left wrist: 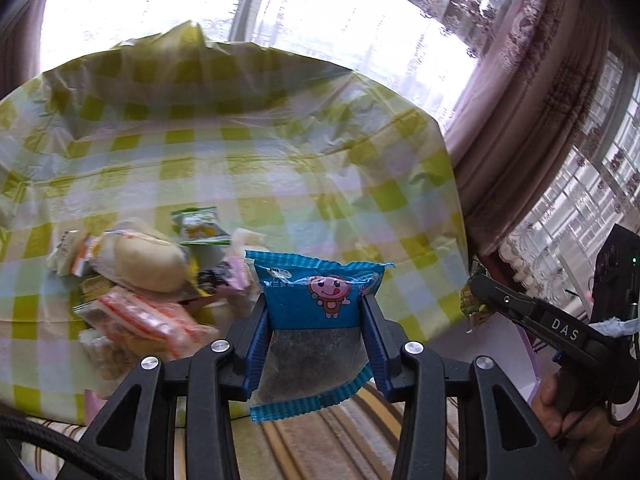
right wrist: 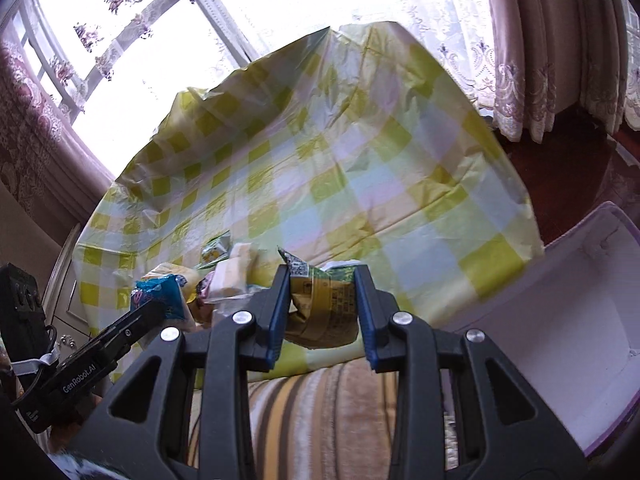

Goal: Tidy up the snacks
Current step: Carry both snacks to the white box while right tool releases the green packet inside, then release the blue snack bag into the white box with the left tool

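While a heap of snacks [left wrist: 140,280] lies on the checked cloth [left wrist: 248,152], a blue packet [left wrist: 316,300] is clamped in the left gripper [left wrist: 316,320] and a green packet [right wrist: 324,304] is pinched in the right gripper [right wrist: 322,312], both raised above the table edge

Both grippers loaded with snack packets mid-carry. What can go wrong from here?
1. The left gripper pinches the blue packet only by its side edges; the slack lower half hangs free and could slip out.
2. The right gripper crumples the green-yellow packet; its contents may get crushed.
3. The white box sits off the checkered cloth; a drop could miss it.
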Demonstrator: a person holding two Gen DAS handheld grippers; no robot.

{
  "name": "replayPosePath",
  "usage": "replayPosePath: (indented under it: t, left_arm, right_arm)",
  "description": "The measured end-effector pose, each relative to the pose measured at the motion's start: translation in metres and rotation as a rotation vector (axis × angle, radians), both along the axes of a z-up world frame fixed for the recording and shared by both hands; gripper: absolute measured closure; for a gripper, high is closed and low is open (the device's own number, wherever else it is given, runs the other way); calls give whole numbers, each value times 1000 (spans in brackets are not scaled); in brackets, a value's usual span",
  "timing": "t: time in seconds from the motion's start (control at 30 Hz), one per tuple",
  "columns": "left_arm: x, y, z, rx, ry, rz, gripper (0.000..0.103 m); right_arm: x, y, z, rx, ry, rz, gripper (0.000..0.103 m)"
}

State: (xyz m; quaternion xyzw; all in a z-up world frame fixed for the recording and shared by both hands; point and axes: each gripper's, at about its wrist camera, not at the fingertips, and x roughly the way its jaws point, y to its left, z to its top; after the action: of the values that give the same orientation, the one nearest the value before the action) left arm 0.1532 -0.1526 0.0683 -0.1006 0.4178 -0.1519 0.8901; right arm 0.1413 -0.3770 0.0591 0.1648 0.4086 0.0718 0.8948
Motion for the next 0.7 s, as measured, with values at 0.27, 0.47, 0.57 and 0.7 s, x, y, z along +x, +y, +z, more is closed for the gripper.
replayPosePath:
  t: [0.27, 0.47, 0.57, 0.7]
  left_arm:
    - [5, -101, -14, 0, 77, -251, 59]
    - [-1, -152, -24, 1, 139, -383, 59]
    - [-1, -169, -28, 1, 158, -434, 58]
    - [-2, -176, -30, -14, 176, -466, 54]
  right_arm:
    - [-15, -80, -27, -17, 78, -144, 68]
    - [-25, -123, -47, -12, 146, -227, 67]
    - [-29, -138, -53, -10, 171, -268, 65]
    - [-32, -145, -55, -8, 177, -289, 57]
